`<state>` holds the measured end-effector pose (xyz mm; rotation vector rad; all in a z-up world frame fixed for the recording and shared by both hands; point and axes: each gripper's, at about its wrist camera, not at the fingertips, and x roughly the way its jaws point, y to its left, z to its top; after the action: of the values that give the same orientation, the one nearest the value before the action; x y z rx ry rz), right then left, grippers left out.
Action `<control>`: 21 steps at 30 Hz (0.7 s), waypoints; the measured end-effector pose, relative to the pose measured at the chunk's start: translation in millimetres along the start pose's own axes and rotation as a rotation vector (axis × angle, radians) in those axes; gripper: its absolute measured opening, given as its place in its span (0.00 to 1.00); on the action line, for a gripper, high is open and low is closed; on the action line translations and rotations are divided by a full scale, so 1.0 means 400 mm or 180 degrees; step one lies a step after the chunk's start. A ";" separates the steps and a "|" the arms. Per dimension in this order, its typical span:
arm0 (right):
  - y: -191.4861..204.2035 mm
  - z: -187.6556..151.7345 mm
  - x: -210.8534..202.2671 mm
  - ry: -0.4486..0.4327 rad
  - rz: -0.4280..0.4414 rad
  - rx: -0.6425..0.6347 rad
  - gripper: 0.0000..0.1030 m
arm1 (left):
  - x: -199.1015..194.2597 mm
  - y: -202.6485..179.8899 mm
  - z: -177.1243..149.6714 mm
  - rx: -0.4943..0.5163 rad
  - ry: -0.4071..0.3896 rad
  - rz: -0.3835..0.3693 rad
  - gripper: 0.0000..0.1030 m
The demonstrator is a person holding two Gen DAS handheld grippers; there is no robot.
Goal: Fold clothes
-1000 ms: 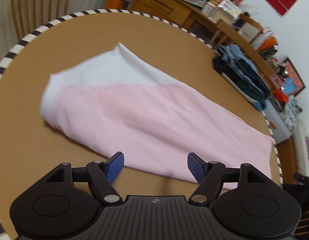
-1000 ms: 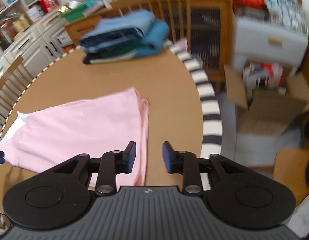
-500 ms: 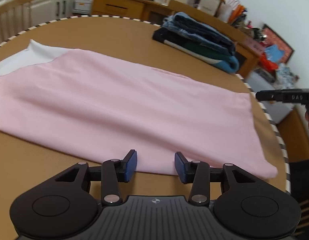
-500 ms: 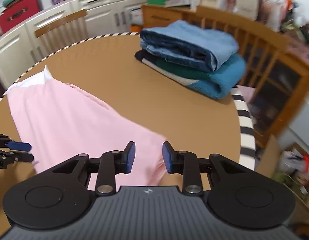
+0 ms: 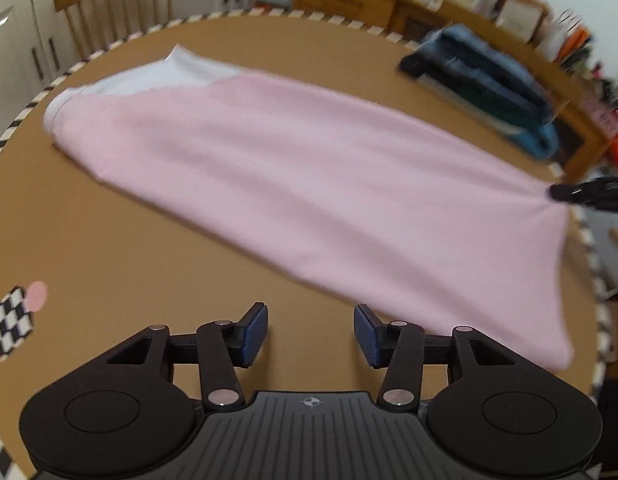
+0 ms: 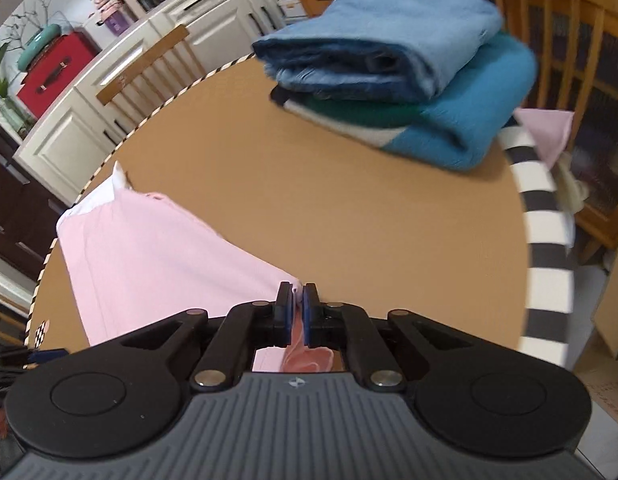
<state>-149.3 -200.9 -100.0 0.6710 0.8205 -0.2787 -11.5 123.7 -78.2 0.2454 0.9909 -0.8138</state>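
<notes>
A pink garment (image 5: 309, 184) with a white end (image 5: 149, 80) lies spread across the round brown table (image 5: 89, 240). My left gripper (image 5: 311, 336) is open and empty, just short of the garment's near edge. My right gripper (image 6: 296, 312) is shut on a corner of the pink garment (image 6: 157, 248). It also shows in the left wrist view (image 5: 589, 196), at the far right, pinching the cloth's corner, which is pulled taut there.
A stack of folded blue, green and teal clothes (image 6: 397, 80) sits at the table's far side, also in the left wrist view (image 5: 485, 84). A checkered marker (image 5: 11, 324) lies on the table at the left. Wooden chairs (image 6: 149, 68) and cabinets surround the striped table edge (image 6: 545, 216).
My right gripper has closed on the garment's corner. My left gripper has opened wider and drawn back from the cloth's edge.
</notes>
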 end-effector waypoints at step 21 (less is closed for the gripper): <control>-0.069 0.134 0.059 0.0732 0.0927 -0.1229 0.27 | 0.141 -0.443 -0.097 -0.0798 -0.0196 0.0160 0.68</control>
<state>-115.7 -256.2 -103.4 0.4533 0.9501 0.2220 -145.7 -5.6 -115.9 0.0294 1.0139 -0.6404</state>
